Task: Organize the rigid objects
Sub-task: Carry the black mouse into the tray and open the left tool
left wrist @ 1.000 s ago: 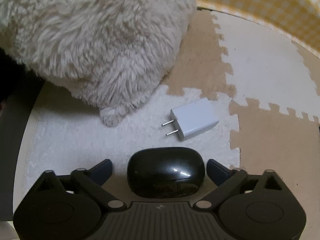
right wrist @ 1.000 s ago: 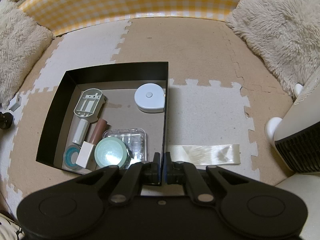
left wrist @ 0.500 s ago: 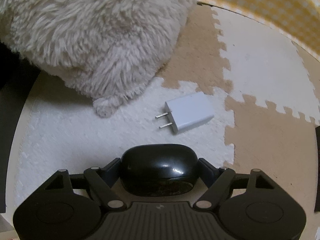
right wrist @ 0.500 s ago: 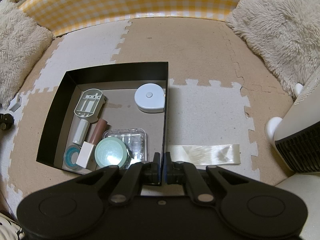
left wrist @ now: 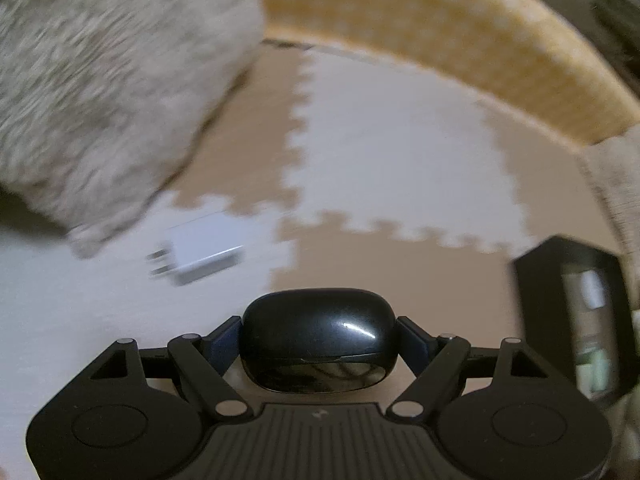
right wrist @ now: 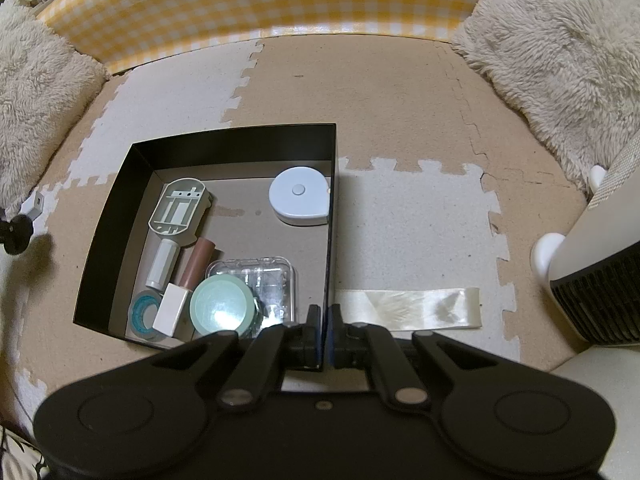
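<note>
Far left, beside a shaggy cushion (left wrist: 104, 92): white plug adapter (left wrist: 200, 258) lying loose on the foam-mat floor (left wrist: 392, 160), not yet collected. Centre of the left wrist view: glossy black case (left wrist: 318, 344) clamped by its ends in the left hand-held gripper (left wrist: 318, 338), apparently lifted clear for carrying toward the black box (left wrist: 524, 300) at the frame's right edge. In the right wrist view: same box (right wrist: 236, 136) already stocked with grey holder (right wrist: 178, 206), round white tape measure (right wrist: 300, 196), clear case (right wrist: 268, 280) and mint lid (right wrist: 222, 306). Right hand-held gripper (right wrist: 324, 322) clenched on the box's near right wall, probably steadying it for the drop. Further right: cream ribbon strip (right wrist: 408, 308) flat on the floor.
</note>
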